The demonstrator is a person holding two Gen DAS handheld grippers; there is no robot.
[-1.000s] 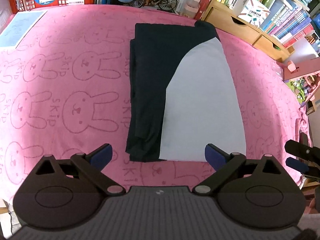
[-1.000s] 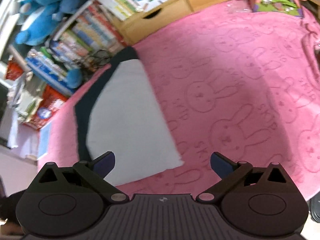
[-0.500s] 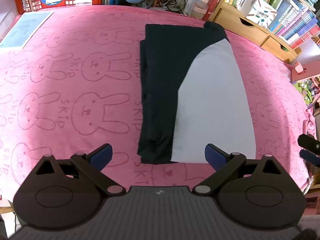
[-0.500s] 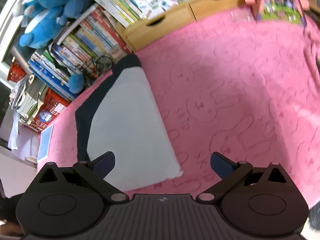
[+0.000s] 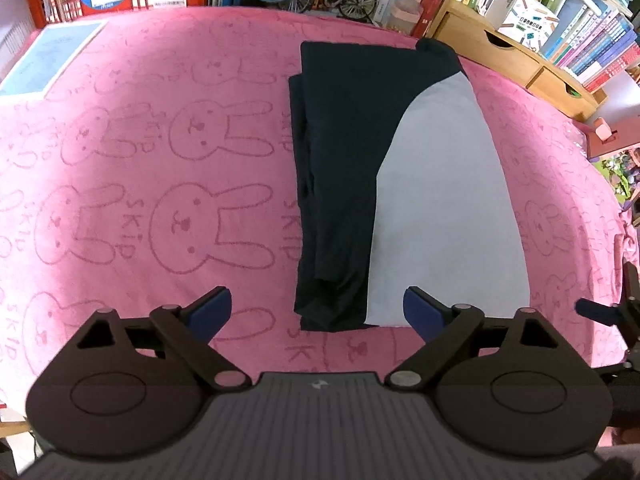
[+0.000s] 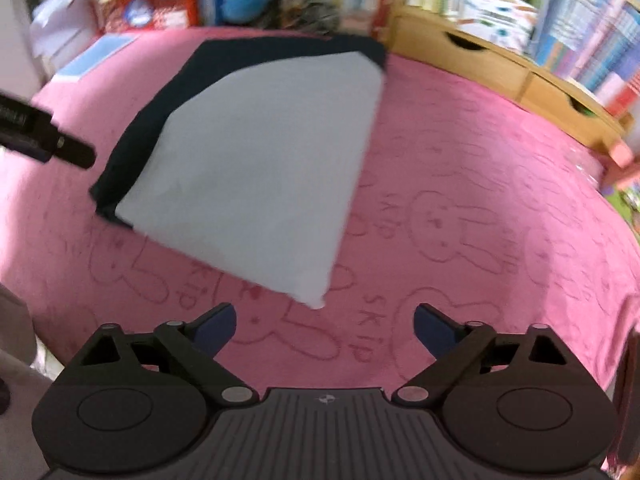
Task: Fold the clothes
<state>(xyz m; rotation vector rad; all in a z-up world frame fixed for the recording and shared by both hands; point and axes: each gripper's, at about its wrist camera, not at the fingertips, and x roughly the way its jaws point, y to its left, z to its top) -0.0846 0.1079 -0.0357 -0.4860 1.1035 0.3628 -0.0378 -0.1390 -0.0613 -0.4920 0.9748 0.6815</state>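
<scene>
Left wrist view shows the navy-and-grey garment [image 5: 400,184] already folded into a long strip on the pink rabbit blanket [image 5: 160,160], a crosswise fold seemingly left. Left gripper [image 5: 318,306] and right gripper [image 6: 324,326] hover at its near hem, fingers closing, nothing between them.

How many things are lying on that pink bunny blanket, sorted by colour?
Navy and grey: 1, the folded garment.
Light blue: 1, the flat sheet at the far left corner.
Total: 2 on the pink blanket.
</scene>
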